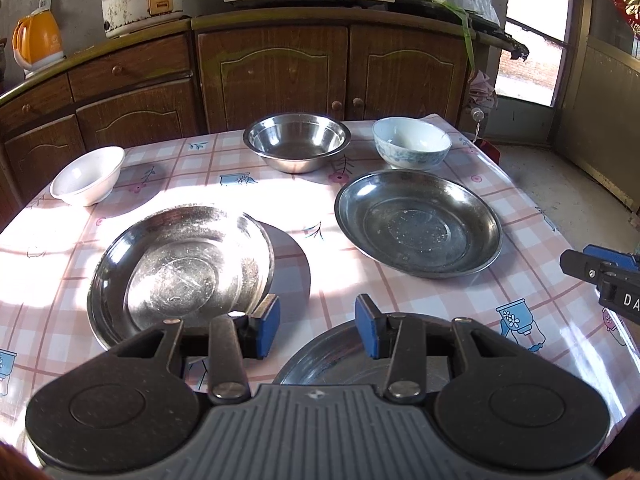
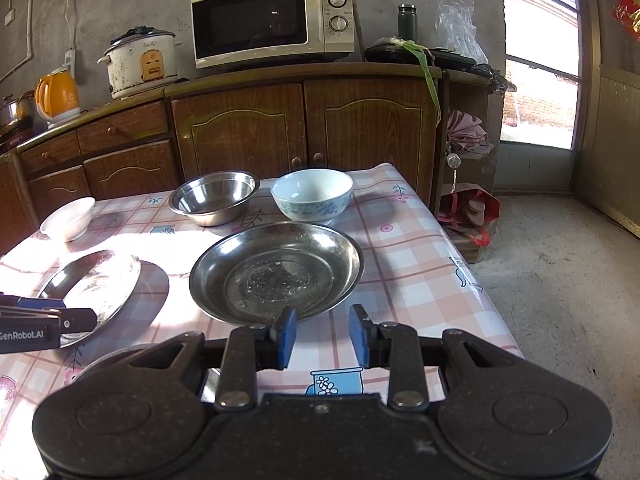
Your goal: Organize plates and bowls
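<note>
Three steel plates lie on the checked tablecloth: one at the left (image 1: 180, 276) in sunlight, one at the right (image 1: 418, 224) (image 2: 276, 272), and a third (image 1: 332, 356) mostly hidden under my left gripper. Behind them stand a steel bowl (image 1: 297, 142) (image 2: 214, 196), a blue-patterned bowl (image 1: 412, 142) (image 2: 312, 194) and a small white bowl (image 1: 88, 176) (image 2: 68, 218). My left gripper (image 1: 317, 326) hovers open beside the left plate's near rim, holding nothing. My right gripper (image 2: 322, 338) is open just short of the right plate's near rim, only cloth between its pads.
The table (image 2: 432, 280) ends at the right above a bare concrete floor (image 2: 560, 280). Behind it runs a wooden cabinet (image 2: 304, 132) bearing a microwave (image 2: 272, 20), a rice cooker (image 2: 140, 60) and an orange kettle (image 2: 56, 94). A glass door (image 2: 540, 80) is at the far right.
</note>
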